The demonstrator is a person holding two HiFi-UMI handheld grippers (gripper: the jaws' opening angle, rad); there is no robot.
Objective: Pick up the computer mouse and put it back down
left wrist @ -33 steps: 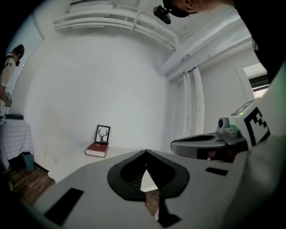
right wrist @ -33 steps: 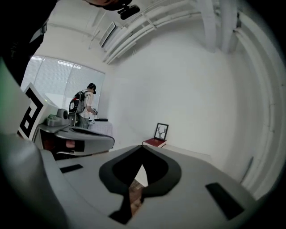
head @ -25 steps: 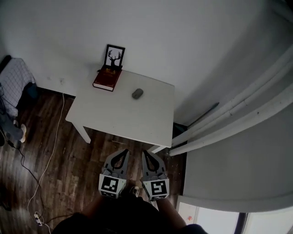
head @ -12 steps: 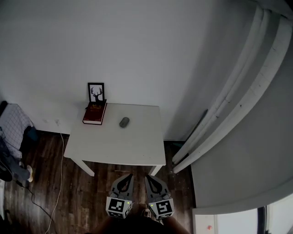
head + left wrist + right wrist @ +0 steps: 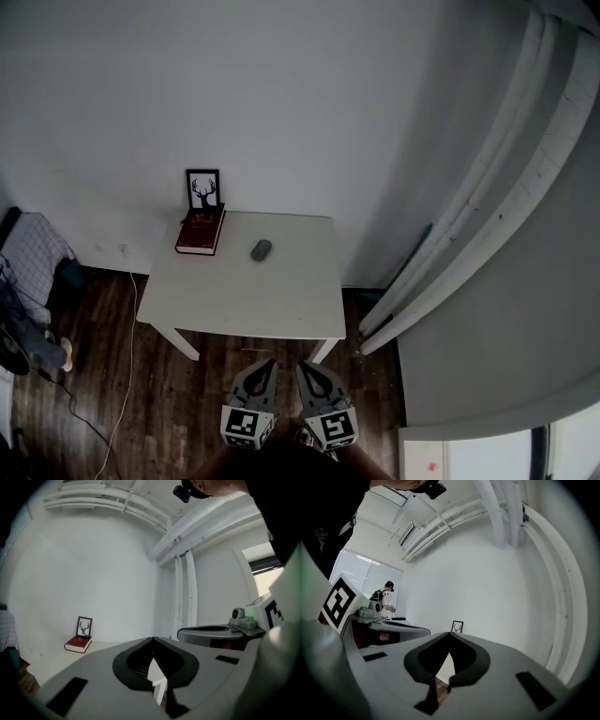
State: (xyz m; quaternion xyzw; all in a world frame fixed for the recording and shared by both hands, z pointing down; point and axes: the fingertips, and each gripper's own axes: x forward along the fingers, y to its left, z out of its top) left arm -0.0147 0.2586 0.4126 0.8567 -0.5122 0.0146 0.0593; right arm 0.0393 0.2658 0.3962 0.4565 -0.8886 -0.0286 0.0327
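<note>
Computer mouse [image 5: 261, 249] handling is judged not yet begun, since the thing lies untouched and well ahead of both tools.

A white wall [image 5: 281, 112] is faced by the tools from a distance. The tabletop [image 5: 244, 305] is set against that wall, which is probably why the small things are kept along its far side, leaving the near part bare as working room. Dark wooden floor [image 5: 94, 375] is seen below the tools and in the gap between their tips and the tabletop's near edge, so neither tip has reached the tabletop.

The left tool [image 5: 268, 366] and the right tool [image 5: 303, 367] are held side by side, close together and pointed level toward the tabletop. On each, the jaws are brought fully together with nothing between them, as both gripper views confirm. This is judged to be a carrying posture suited to an approach, and one pair of jaws would have to be parted before any grasp could be made.

A red book [image 5: 200, 232] lies flat ahead of and to the left of the left tool. A framed deer picture [image 5: 203, 190] is propped upright just beyond it, leaning at the wall for support.

The computer mouse rests on the tabletop almost straight ahead of the left tool, toward the far side and near the book without touching it. It is left free on all sides, so it can be approached from the front.
</note>
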